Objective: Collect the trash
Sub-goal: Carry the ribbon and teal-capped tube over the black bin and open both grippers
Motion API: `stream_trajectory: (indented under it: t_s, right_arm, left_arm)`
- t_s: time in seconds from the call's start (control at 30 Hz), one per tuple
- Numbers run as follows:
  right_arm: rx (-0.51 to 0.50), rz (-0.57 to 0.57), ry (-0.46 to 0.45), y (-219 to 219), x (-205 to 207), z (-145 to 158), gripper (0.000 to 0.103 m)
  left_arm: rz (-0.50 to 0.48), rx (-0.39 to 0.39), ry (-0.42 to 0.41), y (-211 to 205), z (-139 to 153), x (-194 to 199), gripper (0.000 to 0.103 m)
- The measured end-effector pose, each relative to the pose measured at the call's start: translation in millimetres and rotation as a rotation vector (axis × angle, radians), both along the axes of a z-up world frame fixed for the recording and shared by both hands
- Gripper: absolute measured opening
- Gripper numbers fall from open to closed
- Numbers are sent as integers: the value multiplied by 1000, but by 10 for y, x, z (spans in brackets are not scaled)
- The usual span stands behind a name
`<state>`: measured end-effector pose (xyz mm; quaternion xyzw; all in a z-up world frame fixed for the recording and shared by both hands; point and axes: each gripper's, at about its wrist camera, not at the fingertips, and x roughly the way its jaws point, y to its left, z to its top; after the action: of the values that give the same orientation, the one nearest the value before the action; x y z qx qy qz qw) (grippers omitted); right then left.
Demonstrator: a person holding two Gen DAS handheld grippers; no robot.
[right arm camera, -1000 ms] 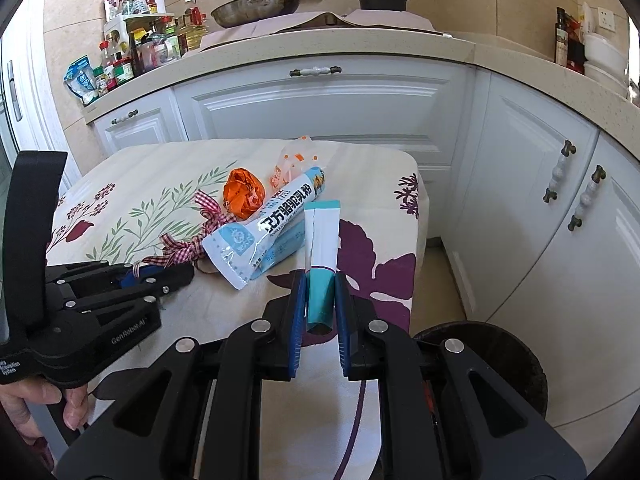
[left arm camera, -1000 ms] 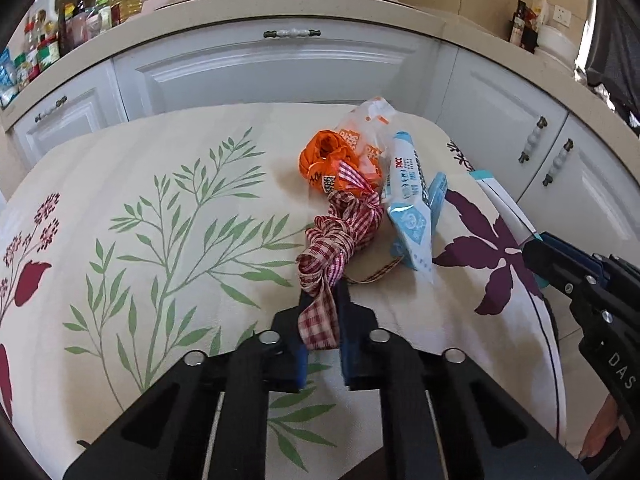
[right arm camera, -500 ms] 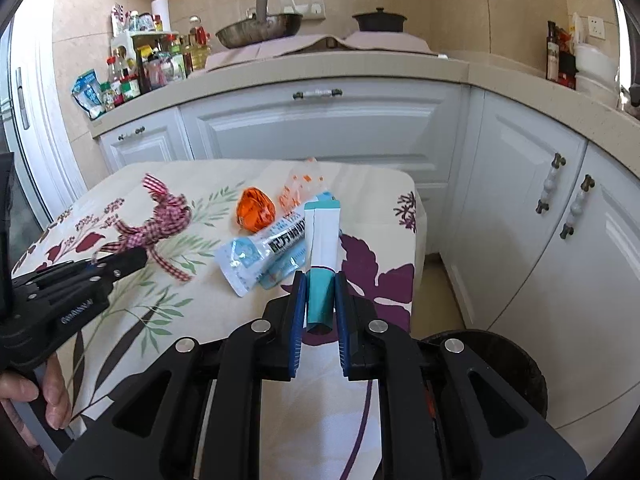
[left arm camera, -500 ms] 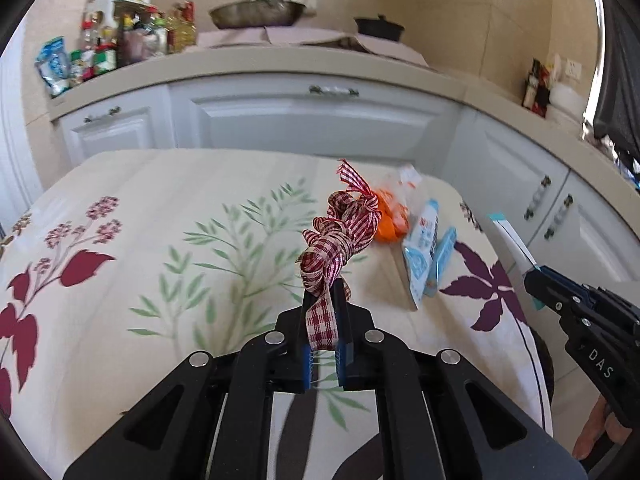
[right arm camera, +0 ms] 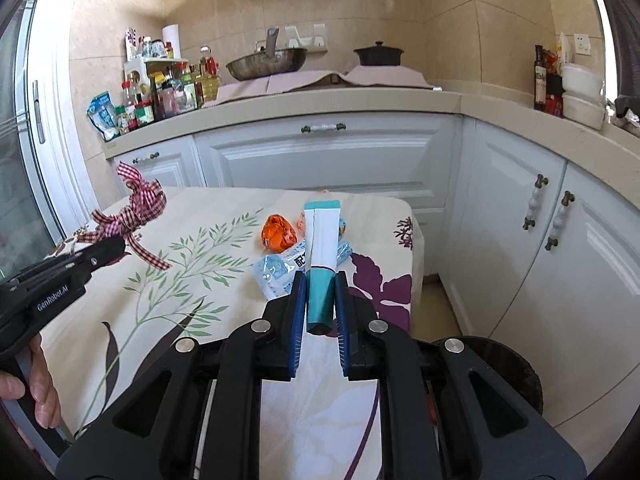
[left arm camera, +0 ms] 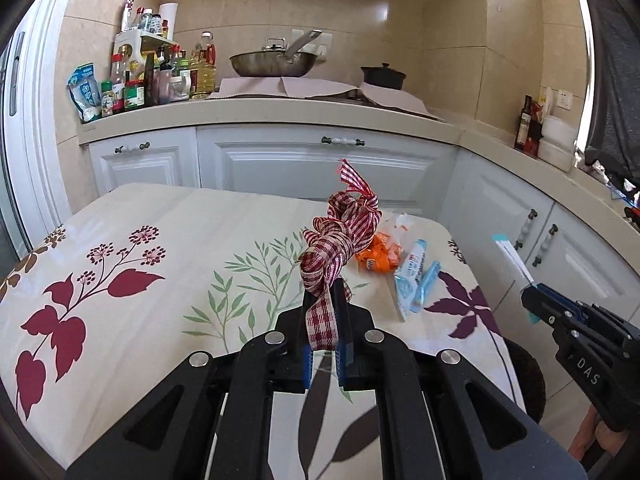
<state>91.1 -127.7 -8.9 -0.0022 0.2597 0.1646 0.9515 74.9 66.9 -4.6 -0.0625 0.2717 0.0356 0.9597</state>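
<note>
The ribbon (left arm camera: 344,236) could be lost on the way to the bin (right arm camera: 500,364): only one loose tail is pinched by the left claw (left arm camera: 325,304), and the bundled loops stand up above the tips, so a quick swing could let the tail slide out or the loops snag. The box (right arm camera: 321,248) in the right claw (right arm camera: 320,300) is gripped at its teal end only, with the long white part sticking forward, so it could be levered loose if it were knocked against the bench (right arm camera: 224,208) edge or the bin rim.

Both claws are clamped, the left on the ribbon tail, the right on the box, and both pieces are held clear above the bench. An orange wrapper (right arm camera: 279,231) and a pale blue packet (right arm camera: 280,270) lie on the bench beyond the right claw, uncollected. The bin is seen low on the floor, right of the bench.
</note>
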Motion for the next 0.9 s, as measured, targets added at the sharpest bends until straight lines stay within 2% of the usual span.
stream_trajectory:
  t_s: [0.57,0.9]
  right_arm:
    - [22,-55,-103,-252,-666,250,14]
    - [35,-126,-111,-576,-892,229,14]
  left_arm:
    - [-40,11,-52,-175,136,-495,9]
    - [-130,15,-57,-551,149,-582,9]
